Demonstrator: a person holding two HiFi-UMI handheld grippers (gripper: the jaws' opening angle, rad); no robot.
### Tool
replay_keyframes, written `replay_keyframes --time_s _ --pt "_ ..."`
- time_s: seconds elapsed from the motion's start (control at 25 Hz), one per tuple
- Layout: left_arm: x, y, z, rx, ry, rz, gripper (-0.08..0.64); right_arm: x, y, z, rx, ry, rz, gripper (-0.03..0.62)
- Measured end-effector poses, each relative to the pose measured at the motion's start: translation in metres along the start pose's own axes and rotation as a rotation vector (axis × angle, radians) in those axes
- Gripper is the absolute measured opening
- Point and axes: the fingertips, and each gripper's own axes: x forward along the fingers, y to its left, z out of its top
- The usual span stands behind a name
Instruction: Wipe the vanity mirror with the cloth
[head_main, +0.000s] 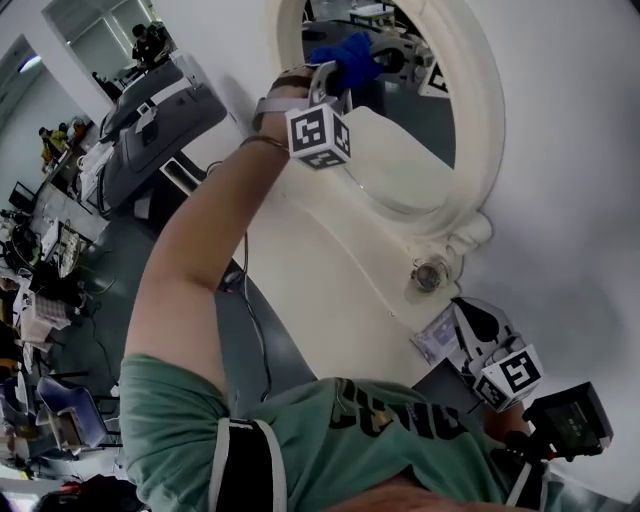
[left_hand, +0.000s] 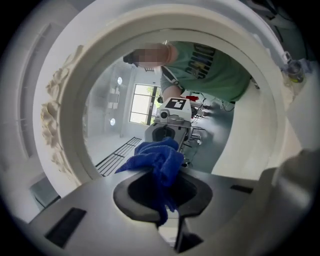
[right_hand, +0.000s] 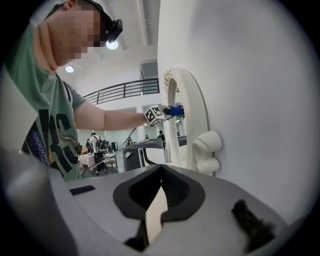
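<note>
The oval vanity mirror (head_main: 425, 115) sits in a thick white frame (head_main: 483, 110) on a white wall. A blue cloth (head_main: 350, 58) is pressed to the glass near its top, with my left gripper (head_main: 340, 78) shut on it. In the left gripper view the cloth (left_hand: 159, 161) bunches out of the jaws against the glass, ringed by the frame (left_hand: 60, 115). My right gripper (head_main: 478, 325) hangs low, below the mirror, jaws shut on nothing. The right gripper view looks along the wall at the frame (right_hand: 192, 100) edge-on, with the cloth (right_hand: 176, 110) far off.
A round knob (head_main: 430, 272) sticks out at the frame's lower pivot, seen as a white bracket (right_hand: 207, 150) close ahead of my right gripper (right_hand: 159, 200). The person's outstretched arm (head_main: 200, 250) crosses the left. Behind are a grey machine (head_main: 150, 120), desks and people.
</note>
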Motion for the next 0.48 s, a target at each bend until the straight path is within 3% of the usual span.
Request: replay_keyframes --time_s 0.24,0.48 --pt "0.004 -0.127 -0.053 -0.124 0.042 -0.108 0.058 0.027 0.008 -0.009 -0.010 0.076 0.021 0.012" --pt "0.008 -0.265 -0.095 -0.196 0.103 -0.286 0.058 0.056 0.013 -0.042 0.026 0.130 0.039 0.012"
